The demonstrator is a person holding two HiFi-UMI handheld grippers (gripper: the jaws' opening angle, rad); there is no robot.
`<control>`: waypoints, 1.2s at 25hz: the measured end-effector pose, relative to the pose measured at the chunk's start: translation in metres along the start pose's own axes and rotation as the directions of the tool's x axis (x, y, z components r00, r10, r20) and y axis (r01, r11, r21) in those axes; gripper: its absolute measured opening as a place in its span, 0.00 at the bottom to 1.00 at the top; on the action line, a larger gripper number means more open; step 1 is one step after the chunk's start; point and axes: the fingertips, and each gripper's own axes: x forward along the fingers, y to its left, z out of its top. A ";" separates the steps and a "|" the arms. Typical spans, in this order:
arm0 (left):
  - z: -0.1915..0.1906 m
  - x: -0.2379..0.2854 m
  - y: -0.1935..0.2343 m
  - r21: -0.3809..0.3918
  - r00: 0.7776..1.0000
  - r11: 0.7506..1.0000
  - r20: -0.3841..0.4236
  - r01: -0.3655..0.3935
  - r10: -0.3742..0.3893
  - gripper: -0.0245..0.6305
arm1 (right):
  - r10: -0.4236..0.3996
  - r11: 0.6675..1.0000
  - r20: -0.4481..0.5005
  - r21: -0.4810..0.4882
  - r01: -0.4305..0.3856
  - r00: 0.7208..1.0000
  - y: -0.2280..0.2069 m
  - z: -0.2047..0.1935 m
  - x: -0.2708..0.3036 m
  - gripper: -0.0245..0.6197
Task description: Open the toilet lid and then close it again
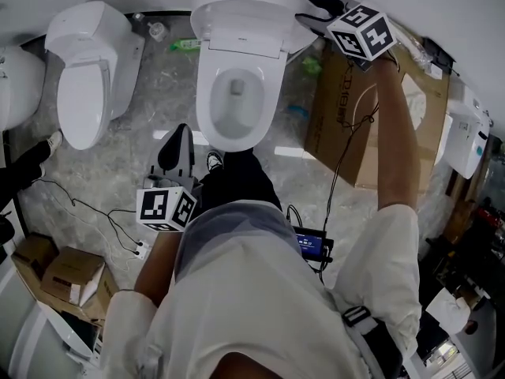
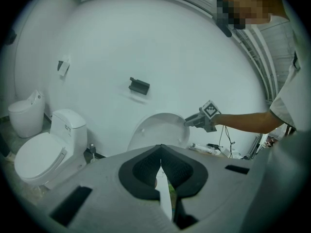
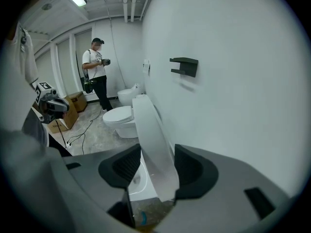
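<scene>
The white toilet (image 1: 234, 93) stands against the wall with its lid (image 1: 237, 6) raised upright. My right gripper (image 1: 319, 18) is at the lid's upper right edge. In the right gripper view the lid's edge (image 3: 153, 130) runs between the jaws of that gripper (image 3: 158, 149) and fills the gap, touching both pads. From the left gripper view the lid (image 2: 160, 130) shows as a white oval with the right gripper (image 2: 187, 122) on its rim. My left gripper (image 1: 177, 152) hangs low by the bowl's front left corner. Its jaws (image 2: 161, 152) are together and hold nothing.
A second toilet (image 1: 83, 93) stands to the left with its lid down. A large cardboard box (image 1: 355, 117) leans right of the toilet, and smaller boxes (image 1: 67, 279) sit at lower left. Cables (image 1: 87, 208) trail over the floor. Another person (image 3: 97, 76) stands further down the room.
</scene>
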 end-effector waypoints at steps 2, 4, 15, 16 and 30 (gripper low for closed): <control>-0.001 -0.005 0.001 0.001 1.000 1.000 0.002 0.006 -0.006 0.05 | -0.002 1.000 -0.006 0.003 0.002 1.000 0.007 -0.003 -0.002 0.37; -0.003 -0.012 0.002 0.003 1.000 1.000 0.003 0.009 -0.009 0.05 | -0.008 1.000 -0.013 0.002 0.008 1.000 0.015 -0.004 -0.004 0.37; -0.027 -0.054 0.011 0.009 1.000 1.000 -0.012 0.020 -0.020 0.05 | -0.026 0.999 -0.059 -0.027 0.024 0.998 0.060 -0.021 -0.009 0.37; -0.027 -0.057 0.010 0.010 1.000 1.000 -0.011 0.023 -0.023 0.05 | -0.026 0.999 -0.061 -0.026 0.025 0.998 0.063 -0.023 -0.010 0.37; -0.049 -0.094 0.018 0.035 0.996 0.996 -0.040 0.084 -0.083 0.05 | -0.076 0.997 -0.071 -0.024 0.075 0.995 0.110 -0.045 -0.010 0.38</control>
